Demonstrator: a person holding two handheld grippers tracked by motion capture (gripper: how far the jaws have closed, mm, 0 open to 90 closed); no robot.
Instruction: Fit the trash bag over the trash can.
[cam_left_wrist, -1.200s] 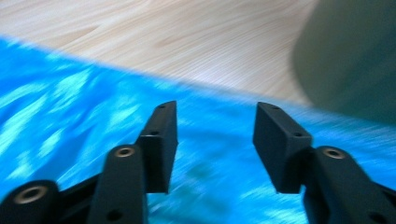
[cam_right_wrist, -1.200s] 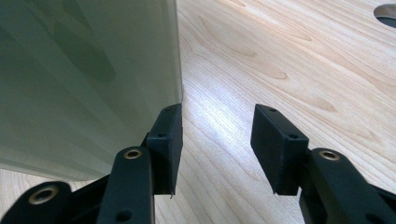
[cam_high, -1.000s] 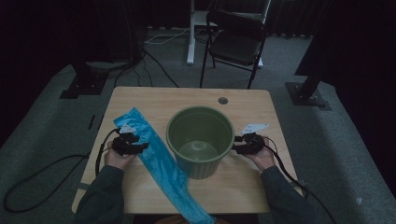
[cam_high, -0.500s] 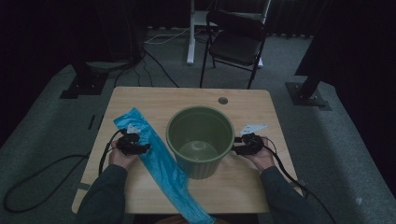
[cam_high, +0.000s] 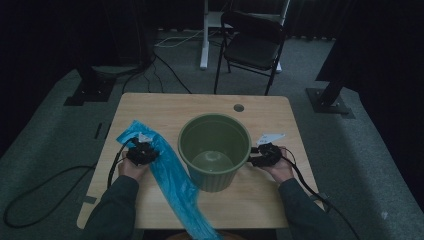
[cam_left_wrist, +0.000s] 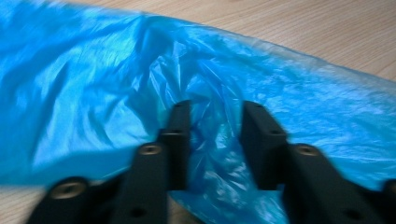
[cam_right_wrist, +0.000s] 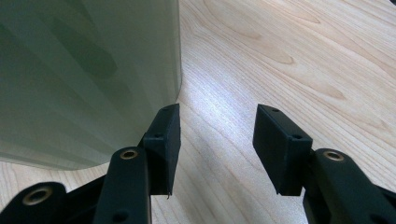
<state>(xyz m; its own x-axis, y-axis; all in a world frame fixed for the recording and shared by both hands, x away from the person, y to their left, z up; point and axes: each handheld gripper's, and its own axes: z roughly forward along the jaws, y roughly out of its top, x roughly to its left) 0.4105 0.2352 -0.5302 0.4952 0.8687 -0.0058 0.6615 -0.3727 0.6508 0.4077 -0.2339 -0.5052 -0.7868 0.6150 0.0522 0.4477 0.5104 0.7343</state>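
Dark curtains and grey carpet surround a pale wooden desk (cam_high: 150, 107), on which a blue plastic bin bag (cam_high: 172, 177) lies flat and crumpled, stretching from the left half of the desk down over its near edge, just beside a green plastic bin (cam_high: 215, 150) that stands upright and empty at the middle. The left gripper (cam_high: 141, 152) sits on the bag's upper part; in the left gripper view its fingers (cam_left_wrist: 180, 135) have just been closing, with a ridge of the blue film gathered between them, yet a gap remains and the pads do not seem to press the film. The right gripper (cam_high: 262, 155) rests low on the desk at the bin's right side, its fingers (cam_right_wrist: 163, 135) spread, one close against the bin's wall, nothing between them. Judged from this, the lining of the bin has barely begun: the bag is being picked up, and opening it and fitting it into the bin all remain.
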